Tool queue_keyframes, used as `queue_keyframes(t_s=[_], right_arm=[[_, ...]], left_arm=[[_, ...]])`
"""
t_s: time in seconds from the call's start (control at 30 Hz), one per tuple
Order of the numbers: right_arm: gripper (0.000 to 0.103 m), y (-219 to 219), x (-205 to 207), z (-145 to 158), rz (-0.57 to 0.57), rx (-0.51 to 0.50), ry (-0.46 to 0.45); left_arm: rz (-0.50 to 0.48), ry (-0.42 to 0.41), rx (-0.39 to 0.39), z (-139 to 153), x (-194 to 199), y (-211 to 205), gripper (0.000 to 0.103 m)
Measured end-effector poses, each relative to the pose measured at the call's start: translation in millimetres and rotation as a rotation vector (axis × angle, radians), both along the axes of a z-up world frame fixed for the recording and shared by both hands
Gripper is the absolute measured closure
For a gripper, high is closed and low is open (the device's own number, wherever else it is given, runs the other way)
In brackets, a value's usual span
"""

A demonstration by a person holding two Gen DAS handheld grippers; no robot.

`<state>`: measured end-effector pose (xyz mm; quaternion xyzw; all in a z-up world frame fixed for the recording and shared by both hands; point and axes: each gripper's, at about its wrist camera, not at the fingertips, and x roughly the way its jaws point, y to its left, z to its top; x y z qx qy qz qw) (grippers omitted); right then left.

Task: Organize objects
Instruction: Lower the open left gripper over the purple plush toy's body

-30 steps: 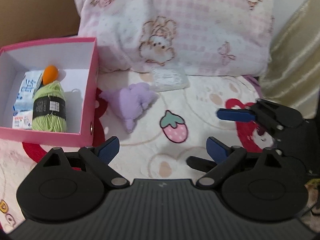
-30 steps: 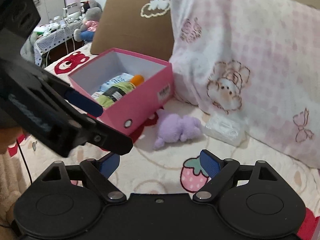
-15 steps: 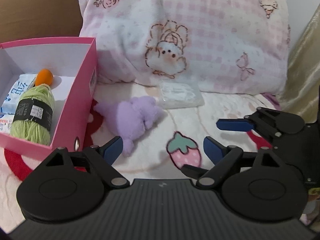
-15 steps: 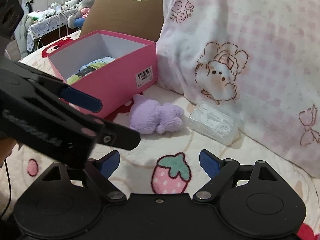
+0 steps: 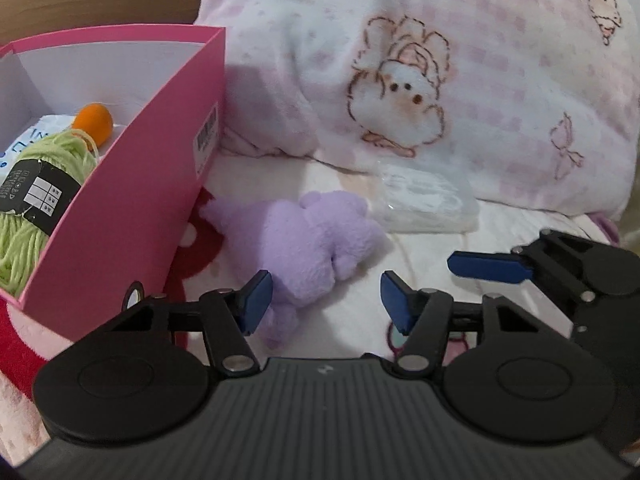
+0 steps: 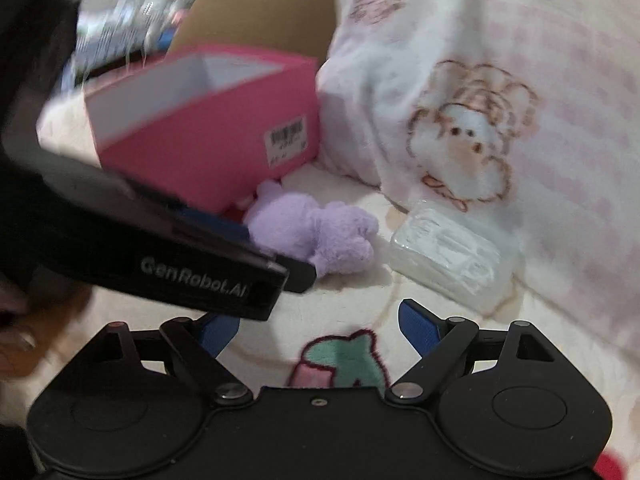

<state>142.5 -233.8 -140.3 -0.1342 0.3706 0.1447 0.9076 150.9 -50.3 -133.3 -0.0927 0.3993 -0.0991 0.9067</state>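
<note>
A purple plush toy [image 5: 308,240] lies on the bed next to the pink box [image 5: 132,216]; it also shows in the right wrist view [image 6: 316,236]. My left gripper [image 5: 326,300] is open, its blue pads on either side of the plush's near end, close over it. A clear plastic packet [image 5: 424,204] lies behind the plush against the pillow, also in the right wrist view [image 6: 452,260]. My right gripper [image 6: 320,330] is open and empty, short of the packet. The box [image 6: 208,136] holds green yarn [image 5: 36,184], an orange ball [image 5: 94,122] and a packet.
A large pink-and-white pillow [image 5: 440,80] stands behind the objects. A brown cushion [image 6: 256,12] is behind the box. The bedspread [image 6: 340,360] has strawberry prints. My right gripper's finger [image 5: 488,268] reaches in at the right of the left wrist view.
Both grippers have moved forward and down toward the plush and the packet. The left gripper's pads now flank the plush's near end. Both stay open.
</note>
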Motion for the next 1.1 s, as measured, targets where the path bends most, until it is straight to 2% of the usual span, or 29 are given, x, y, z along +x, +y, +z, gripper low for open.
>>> queue_keyframes(t_s=[0.2, 0.43, 0.7, 0.97, 1.1], right_arm=[[0.015, 6.6, 14.6, -9.0, 0.037, 0.037, -0.009], [0.014, 14.4, 28.3, -12.4, 0.055, -0.003, -0.019], [0.012, 18.2, 45.0, -23.6, 0.109, -0.007, -0.003], [0.013, 29.0, 33.2, -23.5, 0.103, -0.033, -0.053], [0.013, 30.2, 27.8, -22.8, 0.062, 0.002, -0.043]], left_arm=[[-0.004, -0.027, 0.006, 0.6, -2.6, -2.6, 0.047], [-0.043, -0.008, -0.078, 7.5, -1.3, 10.2, 0.047], [-0.027, 0.028, -0.142, 0.9, 11.8, 20.2, 0.047], [-0.046, -0.006, -0.162, -3.2, 6.9, 21.5, 0.048], [-0.093, 0.01, -0.206, -6.4, 7.2, 21.9, 0.051]])
